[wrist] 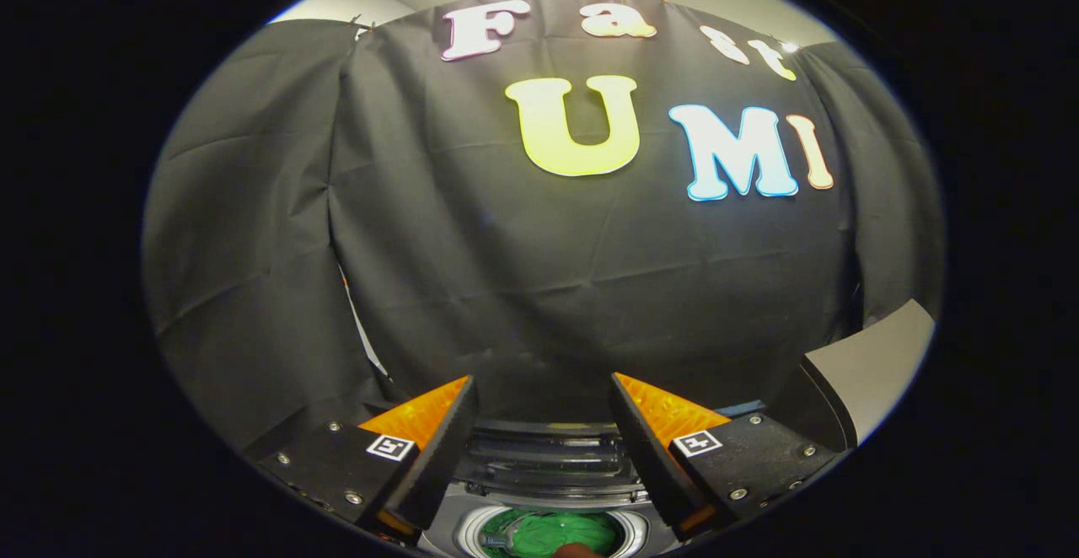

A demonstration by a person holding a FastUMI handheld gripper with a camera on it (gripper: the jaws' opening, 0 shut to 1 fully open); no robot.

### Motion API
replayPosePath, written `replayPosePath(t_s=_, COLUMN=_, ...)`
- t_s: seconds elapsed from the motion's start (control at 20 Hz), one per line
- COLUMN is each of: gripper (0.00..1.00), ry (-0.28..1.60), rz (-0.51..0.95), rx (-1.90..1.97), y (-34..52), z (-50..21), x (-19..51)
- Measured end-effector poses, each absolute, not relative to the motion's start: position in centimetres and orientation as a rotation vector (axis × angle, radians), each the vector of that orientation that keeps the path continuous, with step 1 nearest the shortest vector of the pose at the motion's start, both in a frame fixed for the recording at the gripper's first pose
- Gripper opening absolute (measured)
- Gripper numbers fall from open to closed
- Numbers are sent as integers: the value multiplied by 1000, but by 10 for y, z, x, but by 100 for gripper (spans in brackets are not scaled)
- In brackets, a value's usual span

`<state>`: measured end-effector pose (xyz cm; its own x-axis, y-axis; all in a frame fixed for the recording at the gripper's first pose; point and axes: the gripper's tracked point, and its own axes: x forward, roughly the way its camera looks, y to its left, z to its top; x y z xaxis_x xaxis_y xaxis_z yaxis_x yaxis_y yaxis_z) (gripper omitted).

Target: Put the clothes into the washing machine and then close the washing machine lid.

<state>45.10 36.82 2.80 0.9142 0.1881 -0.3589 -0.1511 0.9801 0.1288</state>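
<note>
We count one crumpled bright-green garment (pixel 560 533), lying inside the round, pale-rimmed drum opening of the washing machine (pixel 465 533); it sits low between our gripper (pixel 544 444) fingers, which stand spread apart and grip nothing; the raised dark lid (pixel 851 377) stands beside the right finger; open room lies ahead.

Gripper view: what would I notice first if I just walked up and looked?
Probably the bright green clothes lying down in the round drum of the washing machine, below and between the fingers. The gripper hangs open above it, holding nothing. Behind everything is the booth's black cloth wall, and a raised grey panel, maybe the lid, stands to the right.
</note>
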Motion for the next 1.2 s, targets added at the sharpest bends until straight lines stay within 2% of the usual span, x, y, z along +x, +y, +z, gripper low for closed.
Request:
replayPosePath(t_s=0.55, gripper=96, ry=633, rz=76, rx=44, y=369, z=-40, x=485)
replayPosePath(t_s=0.85, gripper=95, ry=581, rz=87, rx=24, y=366, z=-38, x=479)
replayPosePath(t_s=1.2, gripper=95, ry=432, rz=140, rx=31, y=369, z=-29, x=446)
